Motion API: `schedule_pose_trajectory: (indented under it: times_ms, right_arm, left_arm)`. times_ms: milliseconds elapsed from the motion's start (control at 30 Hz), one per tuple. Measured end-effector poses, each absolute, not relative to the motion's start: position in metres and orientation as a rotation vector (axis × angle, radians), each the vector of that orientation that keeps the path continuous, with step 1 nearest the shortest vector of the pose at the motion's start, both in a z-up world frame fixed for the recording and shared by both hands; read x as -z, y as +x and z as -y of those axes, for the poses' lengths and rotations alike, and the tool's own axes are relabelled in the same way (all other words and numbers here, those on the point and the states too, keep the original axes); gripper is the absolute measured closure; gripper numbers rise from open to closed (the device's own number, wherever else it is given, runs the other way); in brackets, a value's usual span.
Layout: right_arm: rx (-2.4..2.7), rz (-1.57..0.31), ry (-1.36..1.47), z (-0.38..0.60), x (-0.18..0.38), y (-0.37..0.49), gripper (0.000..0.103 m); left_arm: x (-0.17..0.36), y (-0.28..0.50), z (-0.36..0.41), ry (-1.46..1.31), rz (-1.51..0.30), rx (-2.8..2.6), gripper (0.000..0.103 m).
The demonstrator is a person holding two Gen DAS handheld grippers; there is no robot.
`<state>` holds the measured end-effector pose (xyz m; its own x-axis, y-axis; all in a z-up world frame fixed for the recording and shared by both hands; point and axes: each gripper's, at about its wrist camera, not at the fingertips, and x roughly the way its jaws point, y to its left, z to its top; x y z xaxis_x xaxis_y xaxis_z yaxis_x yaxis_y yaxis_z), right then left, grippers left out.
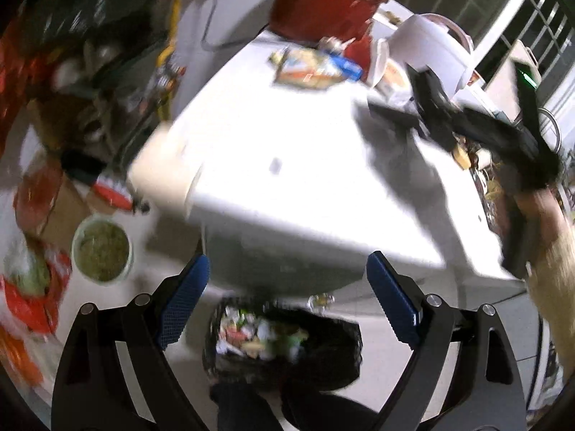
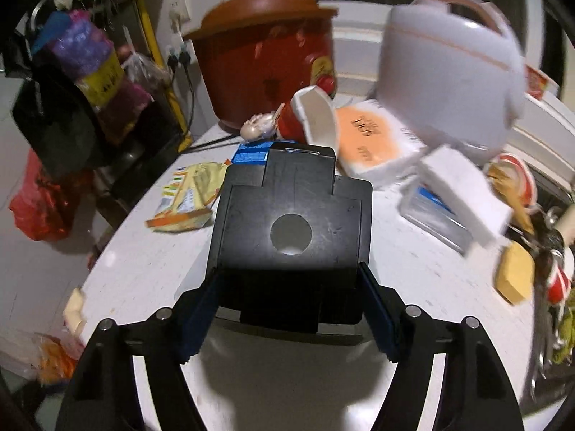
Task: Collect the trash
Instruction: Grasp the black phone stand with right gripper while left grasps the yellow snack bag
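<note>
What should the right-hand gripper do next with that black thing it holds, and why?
Probably carry the black plastic piece off the white table and over the black trash bag on the floor. The right gripper has its jaws closed on it, and the left view shows the bag open below, already holding litter.

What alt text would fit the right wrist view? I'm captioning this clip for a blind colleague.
The right tool grips a flat black plastic piece over a white table. Behind it lie a yellow snack wrapper, a red clay pot, a white rice cooker and an orange-topped tissue pack.
</note>
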<state>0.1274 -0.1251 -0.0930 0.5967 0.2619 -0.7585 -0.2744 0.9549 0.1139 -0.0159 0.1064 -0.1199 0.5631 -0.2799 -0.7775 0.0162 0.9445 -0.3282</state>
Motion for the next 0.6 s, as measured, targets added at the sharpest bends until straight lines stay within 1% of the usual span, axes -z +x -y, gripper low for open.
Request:
schedule_pose_trajectory:
  times_ms: [100,167,300,433,567,600]
  right_arm:
    - [-0.32,-0.844,0.023,0.146,0.077,0.099,0.031]
    - [-0.313,-0.83,0.068,0.163,0.068,0.083,0.031]
    - [-0.302,-0.818,0.141,0.181,0.059,0.063,0.031]
    - [-0.298,-0.81,0.183,0.194,0.056,0.045,0.031]
    - [-0.278,-0.819,0.215,0.208,0.062,0.034,0.031]
    - [-0.272,-0.826,0.223,0.21,0.065,0.034,0.031]
  left_arm:
    - [0.102,0.027,-0.098,-0.287,-0.923,0.194,0.016]
    - [0.092,0.071,-0.092,-0.298,-0.912,0.211,0.016]
    - [0.089,0.158,-0.081,-0.324,-0.965,0.169,0.016]
    - [0.103,0.228,-0.077,-0.337,-1.07,0.072,0.016]
    - [0.132,0.253,-0.074,-0.33,-1.193,0.017,0.016]
    - [0.13,0.252,-0.072,-0.292,-1.168,0.003,0.016]
